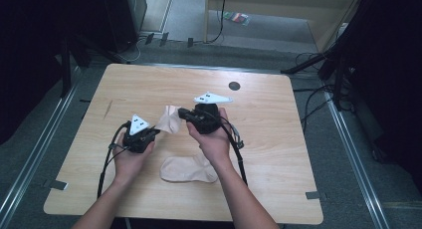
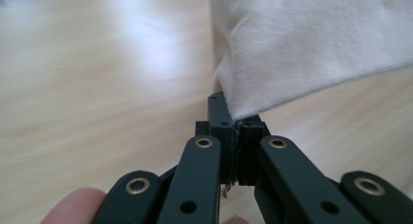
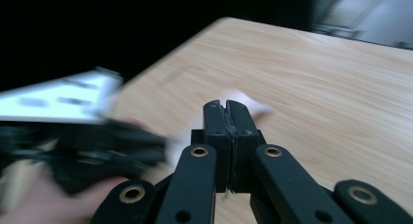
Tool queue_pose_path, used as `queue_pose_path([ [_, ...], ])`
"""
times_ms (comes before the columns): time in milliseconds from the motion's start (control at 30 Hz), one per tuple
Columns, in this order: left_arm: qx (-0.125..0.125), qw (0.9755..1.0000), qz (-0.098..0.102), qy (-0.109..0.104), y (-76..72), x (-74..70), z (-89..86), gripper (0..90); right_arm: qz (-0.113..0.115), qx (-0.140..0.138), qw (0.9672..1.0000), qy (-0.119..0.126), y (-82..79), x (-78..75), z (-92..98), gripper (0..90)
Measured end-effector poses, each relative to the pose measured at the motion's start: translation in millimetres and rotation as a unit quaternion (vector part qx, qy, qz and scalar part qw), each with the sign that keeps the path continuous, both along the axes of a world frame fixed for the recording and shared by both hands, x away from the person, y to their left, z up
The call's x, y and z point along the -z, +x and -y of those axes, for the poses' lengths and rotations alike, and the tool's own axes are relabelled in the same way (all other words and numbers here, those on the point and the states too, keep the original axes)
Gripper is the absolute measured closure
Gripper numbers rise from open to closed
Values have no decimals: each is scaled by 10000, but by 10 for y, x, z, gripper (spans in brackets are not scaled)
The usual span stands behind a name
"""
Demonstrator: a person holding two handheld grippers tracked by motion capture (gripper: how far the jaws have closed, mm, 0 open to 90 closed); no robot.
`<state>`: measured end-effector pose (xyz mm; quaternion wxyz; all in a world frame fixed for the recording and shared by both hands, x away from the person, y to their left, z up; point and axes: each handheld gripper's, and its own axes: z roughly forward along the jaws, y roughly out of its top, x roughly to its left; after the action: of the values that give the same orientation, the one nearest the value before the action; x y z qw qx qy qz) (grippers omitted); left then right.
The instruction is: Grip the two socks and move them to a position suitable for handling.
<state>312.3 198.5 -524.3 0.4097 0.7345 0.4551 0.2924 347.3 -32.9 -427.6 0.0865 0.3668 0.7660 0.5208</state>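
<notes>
Held sock (image 1: 169, 120): a pale, skin-toned sock is being held up off the tabletop (image 1: 278, 139) between the two grippers, over the middle of the board; it is being gripped at both ends.
Left gripper (image 1: 155, 133): its jaws are being kept pressed together on a corner of the sock's cloth (image 2: 302, 44), as the left gripper view is showing; a fingertip is being seen at that view's bottom edge.
Right gripper (image 1: 181, 112): its jaws are being kept closed on the sock's other end; in the right gripper view a strip of pale cloth (image 3: 243, 100) is being seen beyond the closed tips, blurred.
Second sock (image 1: 189, 169): it is lying flat near the near edge of the tabletop, just beside the right forearm.
Dark round mark (image 1: 234, 85): it is sitting near the far edge, well apart from the socks.
</notes>
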Motion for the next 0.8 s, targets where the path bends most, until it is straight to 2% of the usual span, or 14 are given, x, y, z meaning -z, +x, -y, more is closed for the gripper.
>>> queue_pose_path([
  [33,-73,9997,155,199,-32,-23,7,900,-15,113,9999,-109,24,46,39,900],
  [100,-156,9969,345,685,-70,-30,62,900,-139,225,9994,-235,76,166,105,900],
  [167,-37,9935,251,1113,-57,30,142,900,-212,324,9983,-426,113,297,147,900],
  [200,72,9922,110,1241,-39,89,193,900,-241,360,9977,-512,131,364,167,900],
  [267,270,9905,-53,1346,-20,161,248,895,-339,447,9963,-644,162,490,210,900],
  [300,391,9904,-127,1320,-17,191,276,886,-372,474,9957,-708,176,547,232,900],
  [367,528,9904,-94,1271,-26,222,300,877,-399,501,9941,-874,204,642,282,900],
  [467,856,9916,-136,957,-31,225,289,808,-448,547,9910,-1134,256,729,387,900],
  [533,997,9896,-178,1021,-42,238,293,768,-455,557,9901,-1203,288,750,452,900],
  [633,1000,9921,-321,686,-37,257,237,758,-398,512,9875,-1437,326,777,535,900],
  [700,924,9947,-354,292,-26,247,167,718,-388,426,9859,-1573,340,797,565,900],
  [733,879,9953,-379,142,-16,236,128,698,-298,457,9847,-1658,346,809,575,892],
  [767,836,9958,-383,57,-9,224,93,674,-236,556,9836,-1700,346,815,589,855],
  [800,795,9961,-380,-42,-3,207,60,644,-200,681,9836,-1658,354,820,609,728],
])
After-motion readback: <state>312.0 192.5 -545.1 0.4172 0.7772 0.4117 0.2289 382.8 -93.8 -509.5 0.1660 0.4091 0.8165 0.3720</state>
